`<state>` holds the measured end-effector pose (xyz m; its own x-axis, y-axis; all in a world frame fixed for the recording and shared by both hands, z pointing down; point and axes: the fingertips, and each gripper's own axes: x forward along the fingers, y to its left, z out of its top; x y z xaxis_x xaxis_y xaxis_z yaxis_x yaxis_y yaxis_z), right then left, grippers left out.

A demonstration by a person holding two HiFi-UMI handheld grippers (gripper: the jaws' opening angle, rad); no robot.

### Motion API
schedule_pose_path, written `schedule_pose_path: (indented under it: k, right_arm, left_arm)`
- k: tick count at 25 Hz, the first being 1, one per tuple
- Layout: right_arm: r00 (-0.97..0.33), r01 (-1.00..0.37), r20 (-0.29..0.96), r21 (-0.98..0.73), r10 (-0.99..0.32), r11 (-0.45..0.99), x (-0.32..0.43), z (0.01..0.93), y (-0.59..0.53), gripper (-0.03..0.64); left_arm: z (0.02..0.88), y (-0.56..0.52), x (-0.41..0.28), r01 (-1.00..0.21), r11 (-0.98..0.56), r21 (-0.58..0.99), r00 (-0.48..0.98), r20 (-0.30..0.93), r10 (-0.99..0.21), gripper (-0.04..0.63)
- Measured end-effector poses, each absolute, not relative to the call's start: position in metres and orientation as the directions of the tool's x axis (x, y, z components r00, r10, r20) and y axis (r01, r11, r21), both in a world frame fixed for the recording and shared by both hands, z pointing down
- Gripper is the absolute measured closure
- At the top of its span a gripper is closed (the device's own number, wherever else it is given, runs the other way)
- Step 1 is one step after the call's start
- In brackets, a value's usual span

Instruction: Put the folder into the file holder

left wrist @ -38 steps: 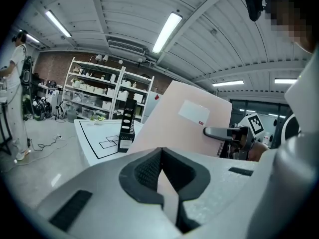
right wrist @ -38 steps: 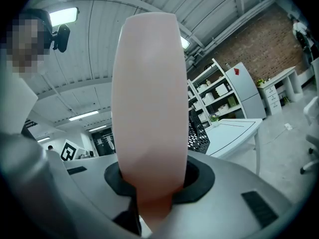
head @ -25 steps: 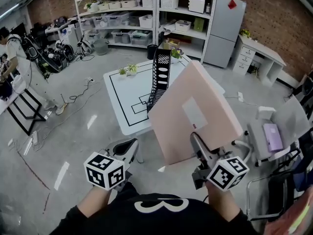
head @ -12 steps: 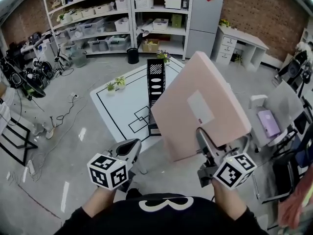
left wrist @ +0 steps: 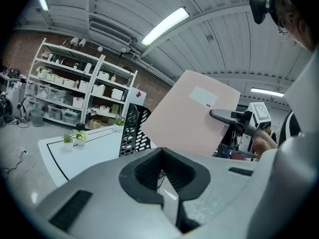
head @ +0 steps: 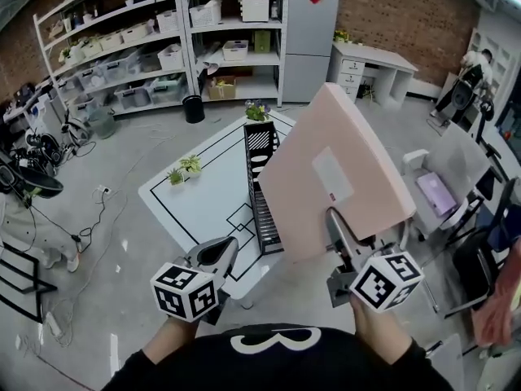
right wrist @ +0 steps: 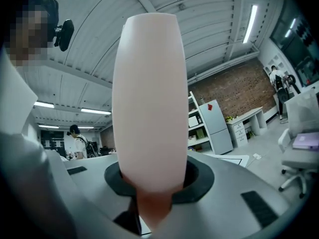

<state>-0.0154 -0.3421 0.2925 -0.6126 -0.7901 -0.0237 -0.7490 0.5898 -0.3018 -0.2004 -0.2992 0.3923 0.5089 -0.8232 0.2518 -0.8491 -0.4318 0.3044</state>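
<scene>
A large pink folder (head: pixel 334 177) stands tilted in the air, pinched at its lower edge by my right gripper (head: pixel 338 226), which is shut on it. In the right gripper view the folder (right wrist: pixel 149 98) rises edge-on from between the jaws. The black perforated file holder (head: pixel 262 177) stands upright on the white table (head: pixel 203 210), just left of and beyond the folder. My left gripper (head: pixel 218 251) hovers low at the table's near edge, shut and empty. In the left gripper view the folder (left wrist: pixel 189 116) and file holder (left wrist: pixel 130 131) are ahead.
Small potted plants (head: pixel 183 169) sit on the table's left part, another (head: pixel 257 110) at its far end. Shelves (head: pixel 163 47) and a fridge (head: pixel 309 31) line the back wall. A chair with a purple item (head: pixel 440 194) stands at right. Cables lie on the floor at left.
The table and file holder have come closer and now sit right beside the folder's left edge. The folder stays in the right gripper; the left gripper stays shut.
</scene>
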Motion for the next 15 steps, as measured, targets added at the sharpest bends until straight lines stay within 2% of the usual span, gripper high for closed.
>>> schedule_pose_path:
  k: [15]
  right_arm:
    - [-0.471, -0.863, -0.005, -0.203, -0.882, 0.462, -0.09, 0.306, -0.398, 0.483]
  left_arm:
    - [0.401, -0.354, -0.274, -0.799, -0.514, 0.312, 0.588, 0.23, -0.776, 0.589]
